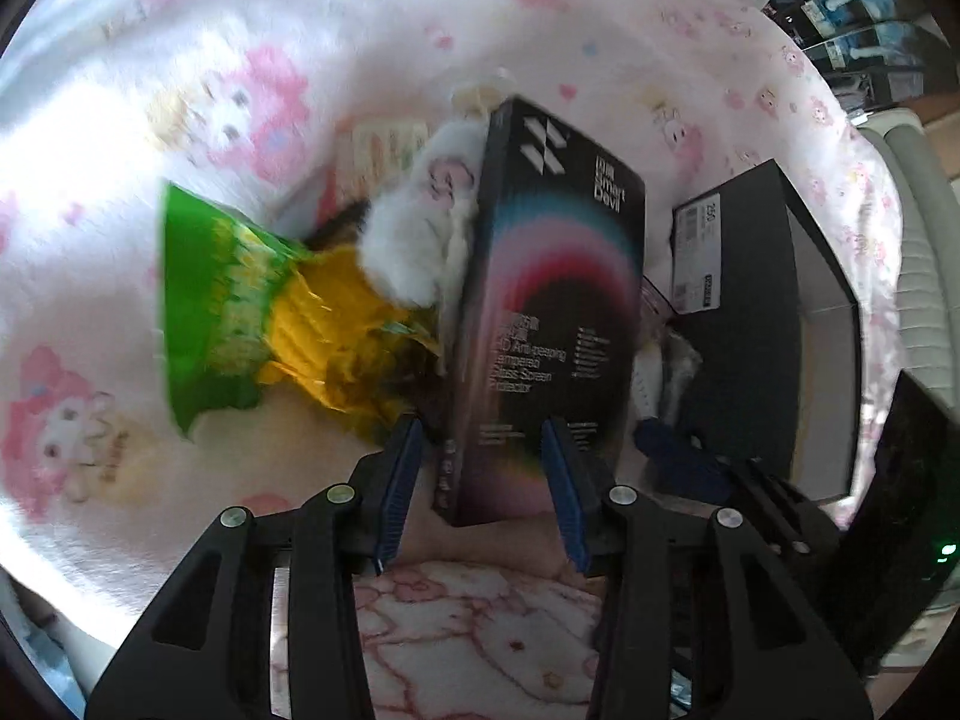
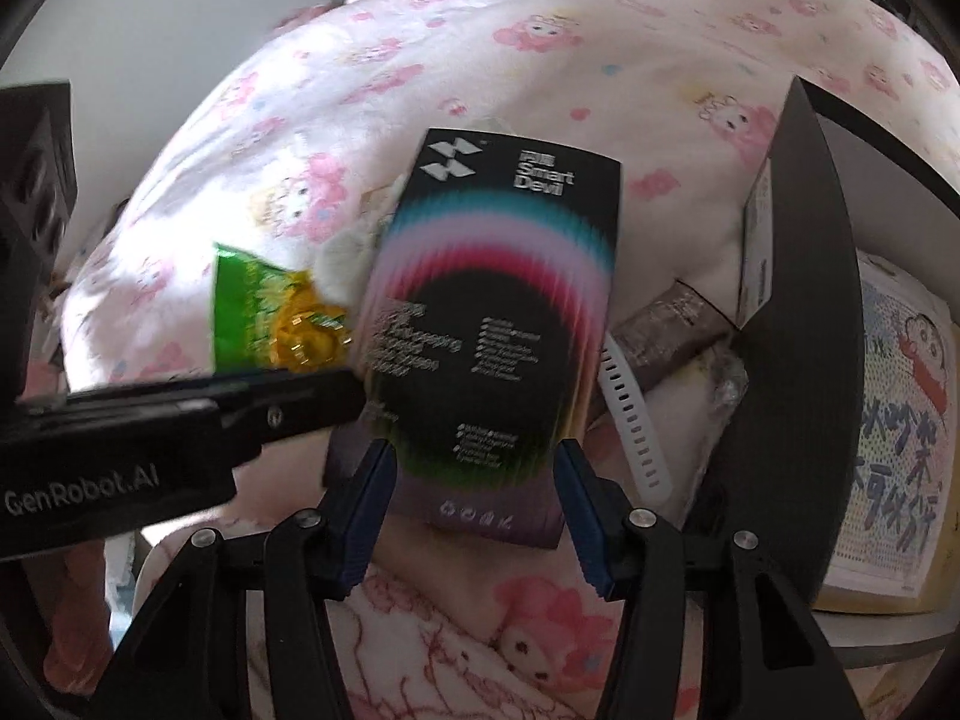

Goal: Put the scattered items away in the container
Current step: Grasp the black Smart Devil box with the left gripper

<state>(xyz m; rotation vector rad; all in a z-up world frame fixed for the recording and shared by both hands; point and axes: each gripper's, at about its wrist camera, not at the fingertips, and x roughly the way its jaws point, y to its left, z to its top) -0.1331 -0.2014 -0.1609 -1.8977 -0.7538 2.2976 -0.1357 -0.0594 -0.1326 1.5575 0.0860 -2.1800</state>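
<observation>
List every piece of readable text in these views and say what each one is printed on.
"Smart Devil": black screen protector box.
"Tempered Glass Screen Protector": same box, left wrist view; the smaller lists are too blurred to read.
"GenRobot.AI": body of the left tool.
"250": white label on the black container; the rest is too small to read.
Green snack bag: print blurred.
</observation>
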